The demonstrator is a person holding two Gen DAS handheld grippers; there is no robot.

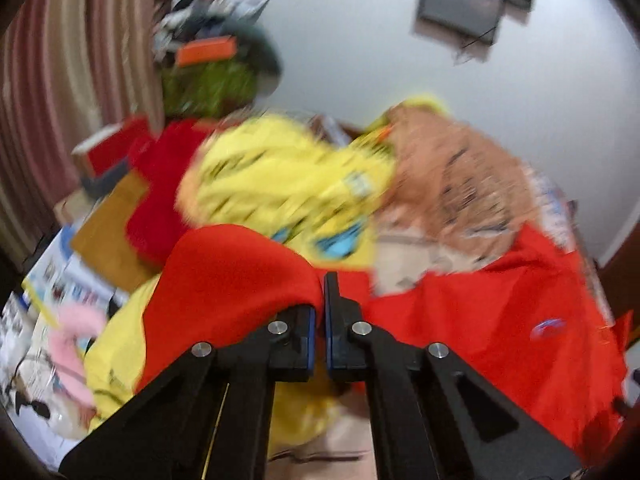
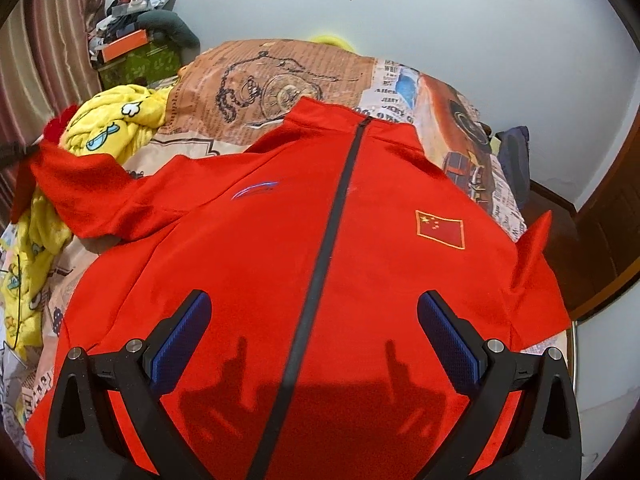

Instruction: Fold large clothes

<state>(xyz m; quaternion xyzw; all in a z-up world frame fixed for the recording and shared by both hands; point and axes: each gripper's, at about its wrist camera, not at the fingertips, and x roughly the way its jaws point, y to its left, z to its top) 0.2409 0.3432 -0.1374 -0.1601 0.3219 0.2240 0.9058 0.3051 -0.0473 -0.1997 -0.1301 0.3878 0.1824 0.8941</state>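
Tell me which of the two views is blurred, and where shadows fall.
Left wrist view: motion-smeared, the yellow printed blanket and wall screen streaked, while the left gripper, shut on the red zip-up jacket, stays sharp. Right wrist view: crisp; the open right gripper casts its shadow on the jacket's front below the black zipper.

On the red jacket (image 2: 280,248) we see a Chinese flag patch (image 2: 440,229) and a blue swoosh logo (image 2: 255,191) without letters. The newsprint-patterned bedsheet (image 2: 280,76) carries headline fragments near its far right corner; we make out only "JERRY" (image 2: 389,100). The left wrist view is too blurred to read.
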